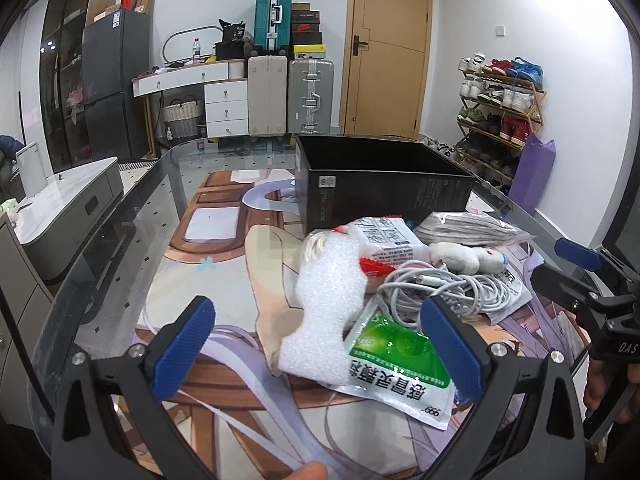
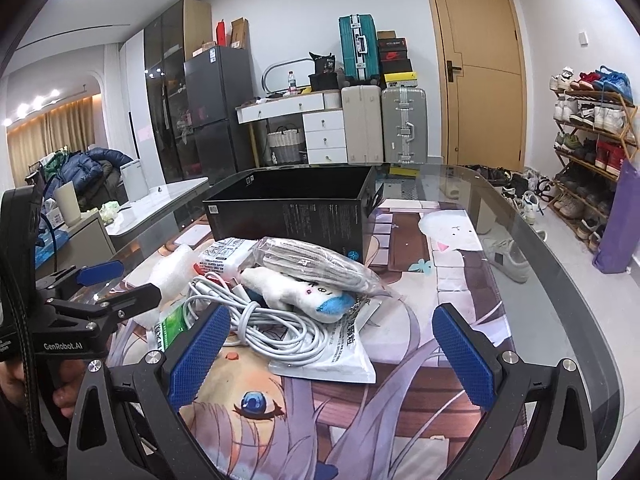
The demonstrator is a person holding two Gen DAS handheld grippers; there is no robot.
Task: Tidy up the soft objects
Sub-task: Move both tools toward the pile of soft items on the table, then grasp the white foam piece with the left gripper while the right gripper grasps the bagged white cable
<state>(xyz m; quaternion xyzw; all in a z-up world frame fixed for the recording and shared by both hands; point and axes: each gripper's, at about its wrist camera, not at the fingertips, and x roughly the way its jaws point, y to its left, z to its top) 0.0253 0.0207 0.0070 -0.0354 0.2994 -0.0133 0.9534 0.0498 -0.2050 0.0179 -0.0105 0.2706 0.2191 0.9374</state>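
Note:
A heap of soft items lies on the glass table in front of an open black box [image 1: 380,184] [image 2: 296,204]. A white foam piece [image 1: 324,308] [image 2: 172,268] and a green medicine sachet [image 1: 400,364] [image 2: 172,328] sit between the fingers of my open left gripper [image 1: 320,344] [image 2: 120,284], untouched. Behind them are a coiled white cable [image 1: 440,288] [image 2: 260,316], a white plush toy [image 1: 468,258] [image 2: 304,292], a bagged grey cloth [image 1: 468,230] [image 2: 316,264] and a white-red packet [image 1: 384,240] [image 2: 224,258]. My right gripper [image 2: 332,356] [image 1: 560,268] hangs open just short of the cable and a flat white pouch [image 2: 340,356].
An illustrated mat [image 2: 440,248] lies under the glass. The table's curved edge [image 2: 560,248] runs on the right, with a shoe rack [image 2: 592,140] and purple bag [image 2: 616,220] beyond. Suitcases [image 1: 288,96], drawers and a fridge stand at the back wall. A low grey cabinet [image 1: 68,208] is on the left.

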